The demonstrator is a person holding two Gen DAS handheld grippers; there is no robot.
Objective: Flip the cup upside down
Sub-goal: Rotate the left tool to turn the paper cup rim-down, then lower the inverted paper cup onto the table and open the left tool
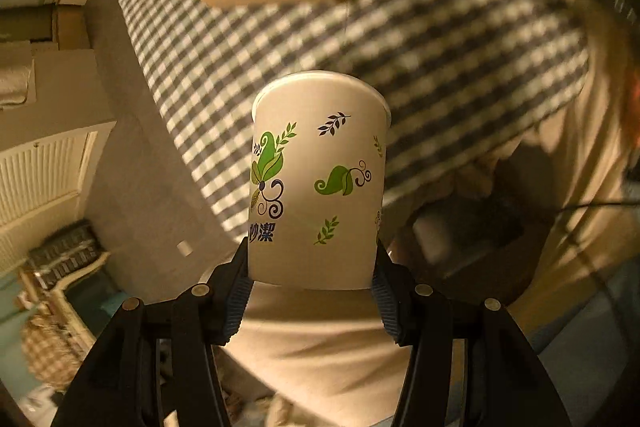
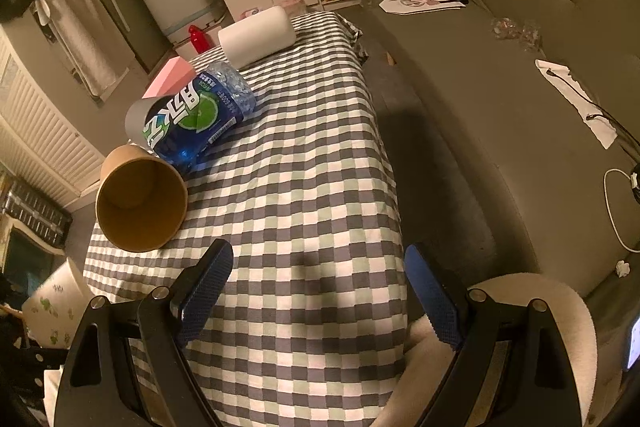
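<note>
Here, left gripper (image 1: 312, 267) pinching white cup (image 1: 316, 183), axis along fingers, rim away, right gripper (image 2: 316, 291) spread.

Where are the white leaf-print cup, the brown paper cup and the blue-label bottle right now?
white leaf-print cup (image 1: 318, 183): left wrist view, middle of its printed wall.
brown paper cup (image 2: 138, 203): right wrist view, inside its open mouth.
blue-label bottle (image 2: 192, 119): right wrist view, on its label.

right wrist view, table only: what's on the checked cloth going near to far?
Right tongs open over the checked cloth → brown paper cup → blue-labelled bottle → pink box → white roll.
</note>
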